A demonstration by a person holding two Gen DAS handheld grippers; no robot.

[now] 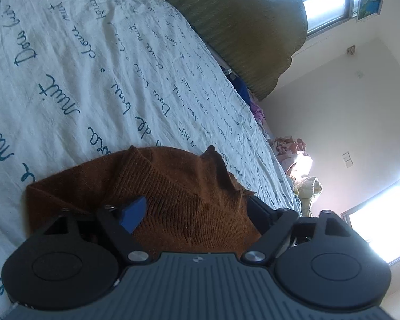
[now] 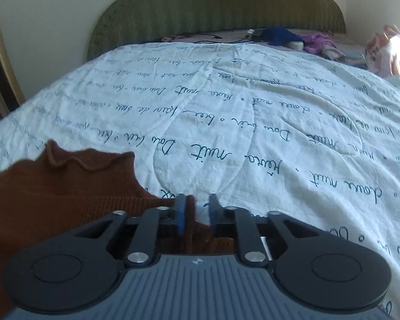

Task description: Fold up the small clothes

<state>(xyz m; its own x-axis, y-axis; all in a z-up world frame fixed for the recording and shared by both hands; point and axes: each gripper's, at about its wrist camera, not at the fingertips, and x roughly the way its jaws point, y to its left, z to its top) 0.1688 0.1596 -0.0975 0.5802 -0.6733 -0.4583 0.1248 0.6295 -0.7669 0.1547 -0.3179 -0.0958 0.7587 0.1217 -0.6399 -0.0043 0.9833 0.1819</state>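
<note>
Left gripper (image 1: pixel 192 210), spread wide, straddles brown knit garment (image 1: pixel 173 194) on the bed quilt (image 1: pixel 93 66); right gripper (image 2: pixel 196 213), nearly closed, pinches the garment's right edge.

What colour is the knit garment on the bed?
Rust brown, ribbed knit; clearest in the left wrist view.

Garment (image 1: pixel 178 200): rust-brown rib knit, between the fingers.
Quilt (image 2: pixel 253 133): white, dark-teal script, ahead.
Headboard (image 2: pixel 216 5): olive green, ribbed, beyond.
Finger pads (image 2: pixel 180 214): blue.
</note>
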